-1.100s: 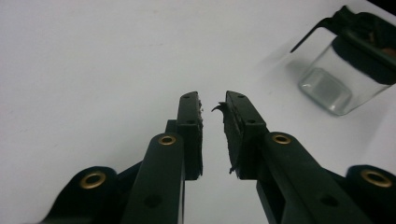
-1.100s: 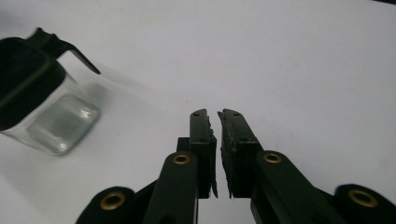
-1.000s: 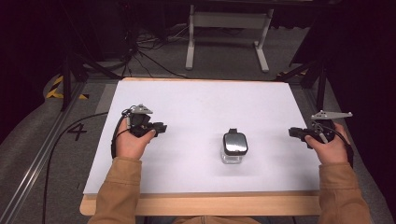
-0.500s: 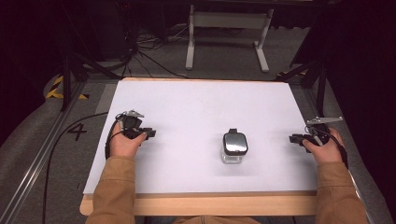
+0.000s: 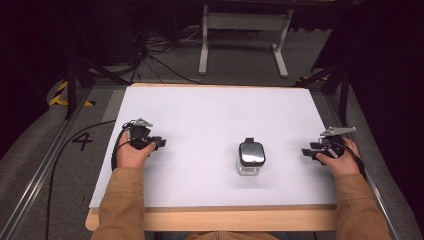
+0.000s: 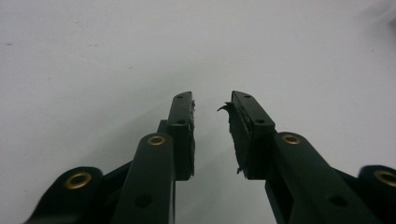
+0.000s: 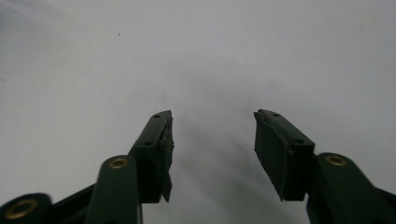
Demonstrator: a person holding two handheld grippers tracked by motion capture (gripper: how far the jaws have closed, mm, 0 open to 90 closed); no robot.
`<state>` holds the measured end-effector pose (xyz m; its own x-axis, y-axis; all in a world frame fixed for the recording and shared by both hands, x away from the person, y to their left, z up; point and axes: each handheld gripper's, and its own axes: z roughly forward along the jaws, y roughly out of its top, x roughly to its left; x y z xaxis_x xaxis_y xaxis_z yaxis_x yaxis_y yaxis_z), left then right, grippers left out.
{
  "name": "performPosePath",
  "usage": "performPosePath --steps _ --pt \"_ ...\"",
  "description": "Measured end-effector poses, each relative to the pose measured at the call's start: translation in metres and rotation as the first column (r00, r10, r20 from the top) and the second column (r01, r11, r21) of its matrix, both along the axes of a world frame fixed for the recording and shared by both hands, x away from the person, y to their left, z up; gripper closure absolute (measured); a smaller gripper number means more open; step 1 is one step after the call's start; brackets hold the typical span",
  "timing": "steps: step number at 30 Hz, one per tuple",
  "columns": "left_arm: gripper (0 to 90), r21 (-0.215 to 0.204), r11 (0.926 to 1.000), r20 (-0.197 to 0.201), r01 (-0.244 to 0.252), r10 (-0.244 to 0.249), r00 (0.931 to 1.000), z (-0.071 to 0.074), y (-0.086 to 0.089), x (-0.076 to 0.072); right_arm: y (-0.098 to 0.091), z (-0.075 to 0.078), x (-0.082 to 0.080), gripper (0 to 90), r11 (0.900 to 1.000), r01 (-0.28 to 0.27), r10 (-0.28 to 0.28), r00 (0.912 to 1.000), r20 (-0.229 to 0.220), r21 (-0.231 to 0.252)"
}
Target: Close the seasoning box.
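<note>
While apart, jar [image 5: 251, 159] between fingers [image 5: 159, 143].

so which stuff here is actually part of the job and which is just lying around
Likely part of the job:
- jar, alone on the white table
- left gripper, open, holding nothing
- right gripper, open, holding nothing

Just lying about:
- metal stand beyond the table
- floor cables

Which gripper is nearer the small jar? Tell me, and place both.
Right. The right gripper sits just off the jar on the person's right side; the left gripper lies farther off to its left. Neither touches it.
</note>
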<state>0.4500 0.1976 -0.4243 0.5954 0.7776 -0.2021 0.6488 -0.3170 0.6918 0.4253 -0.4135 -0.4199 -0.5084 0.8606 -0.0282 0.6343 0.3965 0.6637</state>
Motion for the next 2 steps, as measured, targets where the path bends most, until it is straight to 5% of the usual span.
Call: performPosePath --steps 2 --pt "69.5 -0.007 1.0000 0.001 0.004 -0.004 1.0000 0.0001 -0.0003 0.0001 0.0006 0.0004 0.0004 44.7 1.0000 0.001 -0.001 0.9999 0.011 0.001"
